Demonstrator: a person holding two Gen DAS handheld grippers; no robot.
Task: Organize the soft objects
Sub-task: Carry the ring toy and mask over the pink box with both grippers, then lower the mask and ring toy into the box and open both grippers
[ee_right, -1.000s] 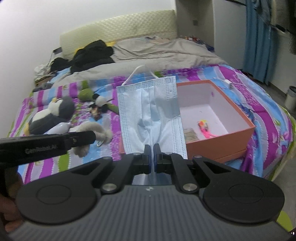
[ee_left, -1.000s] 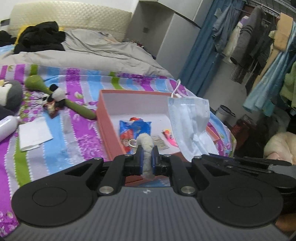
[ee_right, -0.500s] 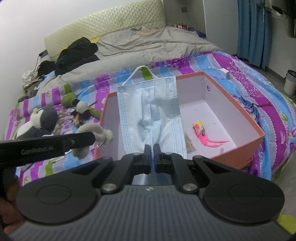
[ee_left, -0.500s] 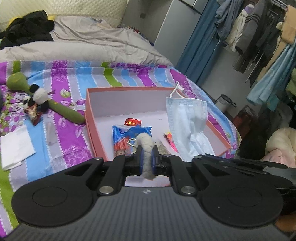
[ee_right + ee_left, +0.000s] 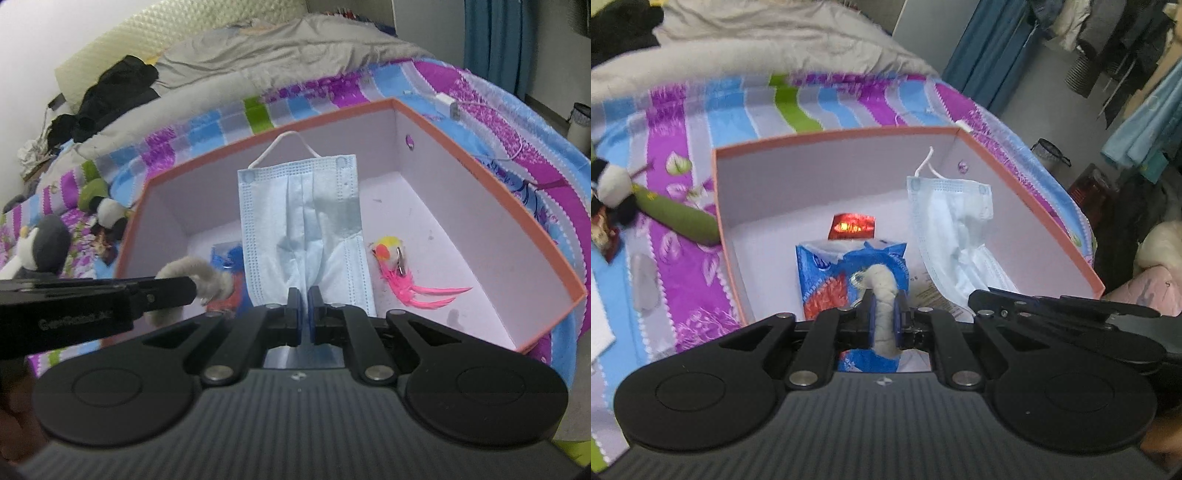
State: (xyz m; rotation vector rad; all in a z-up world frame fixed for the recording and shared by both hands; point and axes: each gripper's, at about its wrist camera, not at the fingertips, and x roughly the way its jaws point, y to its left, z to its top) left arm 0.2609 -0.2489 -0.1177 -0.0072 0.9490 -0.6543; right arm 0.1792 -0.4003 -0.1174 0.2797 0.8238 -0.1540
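My left gripper (image 5: 884, 314) is shut on a white fuzzy plush strip (image 5: 884, 291) and holds it over the near left part of the orange box (image 5: 831, 138). My right gripper (image 5: 304, 314) is shut on the bottom edge of a light blue face mask (image 5: 303, 221), which stands up over the white inside of the box (image 5: 480, 155). From the right wrist view the left gripper (image 5: 184, 288) reaches in from the left with the fuzzy strip (image 5: 207, 275). The left wrist view shows the mask (image 5: 953, 229) at the right.
In the box lie a blue packet (image 5: 827, 273), a red wrapper (image 5: 852, 226) and a pink feather toy (image 5: 399, 280). A green plush (image 5: 676, 218) and a penguin plush (image 5: 40, 247) lie on the striped sheet to the left. Behind are a grey duvet (image 5: 258, 62) and black clothes (image 5: 114, 88).
Both grippers have moved forward and down with their loads. The box has grown larger in both views, and the mask and fuzzy strip now hang over its inside.
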